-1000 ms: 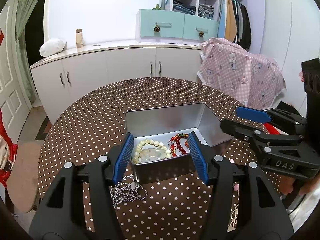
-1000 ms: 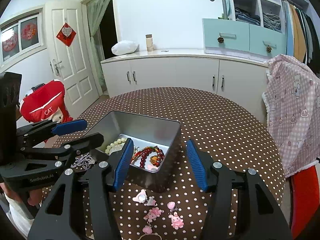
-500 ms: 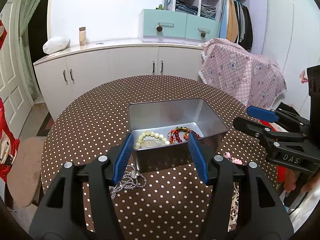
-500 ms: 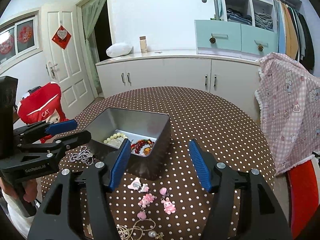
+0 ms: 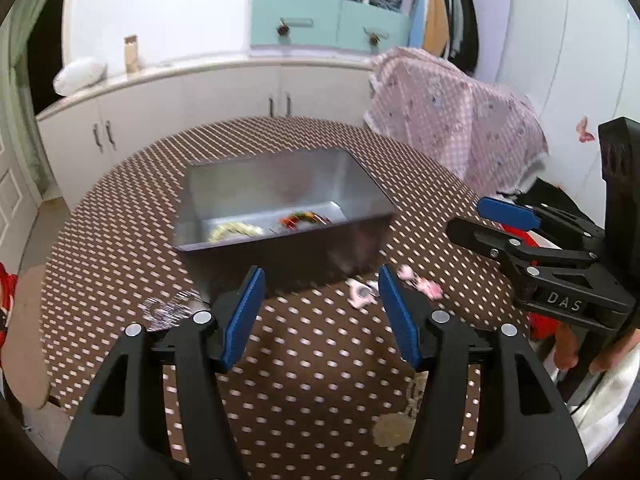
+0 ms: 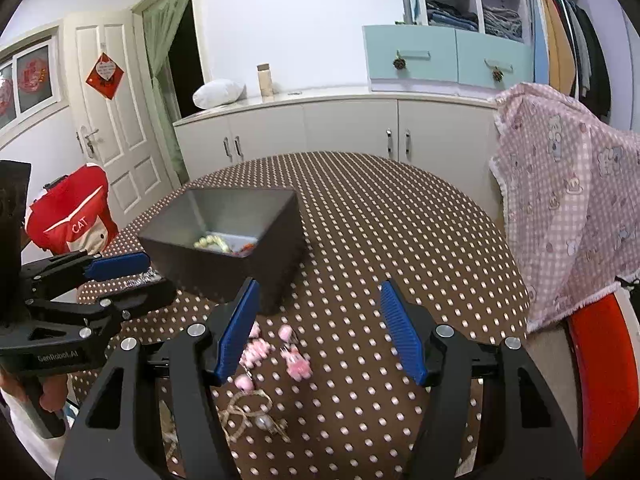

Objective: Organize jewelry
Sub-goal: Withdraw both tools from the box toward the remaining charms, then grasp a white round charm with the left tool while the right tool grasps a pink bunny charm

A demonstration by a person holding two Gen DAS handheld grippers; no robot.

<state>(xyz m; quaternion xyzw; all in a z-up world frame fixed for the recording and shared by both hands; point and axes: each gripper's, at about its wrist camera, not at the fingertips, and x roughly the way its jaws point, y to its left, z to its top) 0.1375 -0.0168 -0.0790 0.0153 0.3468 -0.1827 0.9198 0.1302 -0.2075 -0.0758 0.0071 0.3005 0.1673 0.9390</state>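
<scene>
Both tongs stand wide open and hold nothing. The left gripper (image 5: 320, 312) hangs just short of the near wall of the metal tin (image 5: 280, 256); the right gripper (image 6: 316, 328) hangs near the tin's right corner, above loose pieces on the table.

**Location of task items, relative to the tin**
- Inside the tin: a pale bead bracelet (image 5: 234, 230) and a red bead bracelet (image 5: 302, 218) lie on the floor of the tin.
- Just beside the tin's left near corner: a silver chain (image 5: 168, 308), on the dotted tablecloth (image 5: 320, 392).
- Near the tin's front right corner: pink charms (image 6: 276, 352).
- Further from the tin, toward the camera: a pale cord necklace with a pearl (image 6: 252, 412).

**Step in hand**
Judged from the layout, sorting is partly done: two items are stowed, several remain outside. Neither gripper has committed to a piece; this appears to be the approach to the next pick.

**Next move**
Lower one gripper over a single loose piece, centre the blue pads on it, and close. The charms and chain are small and flat, so the pads must come right down to the cloth. Then lift over the tin's rim and release.

**View differences**
- The left wrist view is motion-blurred; it shows the tin's interior more fully.
- The right wrist view shows the charms and necklace sharply, and the chain only partly, behind the left gripper.
</scene>
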